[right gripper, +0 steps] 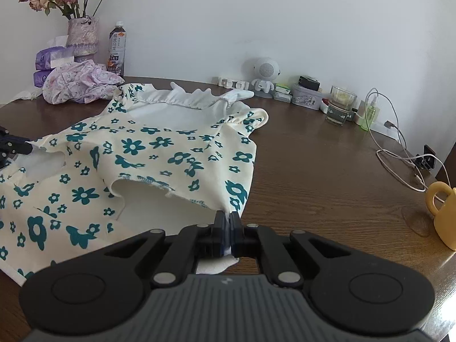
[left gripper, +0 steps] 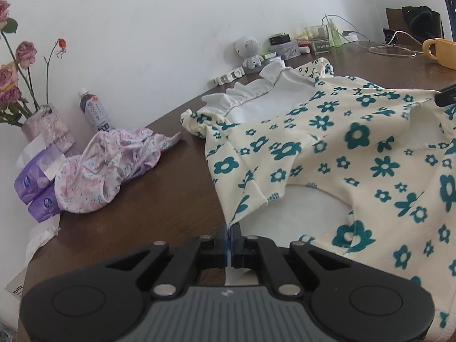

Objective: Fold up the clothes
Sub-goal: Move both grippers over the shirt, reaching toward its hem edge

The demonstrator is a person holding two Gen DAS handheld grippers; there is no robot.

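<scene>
On the brown table (left gripper: 171, 199), left wrist view: a cream top with teal flowers (left gripper: 342, 148) lies spread out, filling the picture from 12 o'clock round to 4 o'clock.
Left gripper: the left gripper (left gripper: 230, 228) sits at 6 o'clock, its fingers pressed tight together on a corner of the top's near edge.
Which way the cloth runs: from the fingers it goes up and to the right, toward the white frilly collar (left gripper: 242, 97) at 12 o'clock.
Other gripper seen here: a dark tip shows at 3 o'clock, on the top's far side edge.
Other clothes: a pink crumpled garment (left gripper: 108, 165) sits at 9 o'clock, apart from the top, beside purple tissue packs (left gripper: 31, 188).

Right wrist view, the top: the top (right gripper: 159, 148) fills 9 o'clock to 12 o'clock, collar (right gripper: 196, 98) far away near the wall.
Right gripper: the right gripper (right gripper: 227, 222) at 6 o'clock has its fingers squeezed shut on the other near corner.
Lifted edge: the near edge is raised off the table between the two grips, and the white inside shows under it.
Key relation: each gripper holds one near corner, and the collar lies straight ahead of both, so the held edge faces the collar across the top's length.
Watch out: a yellow mug (right gripper: 444, 216) stands at 3 o'clock, close to the right gripper.
</scene>
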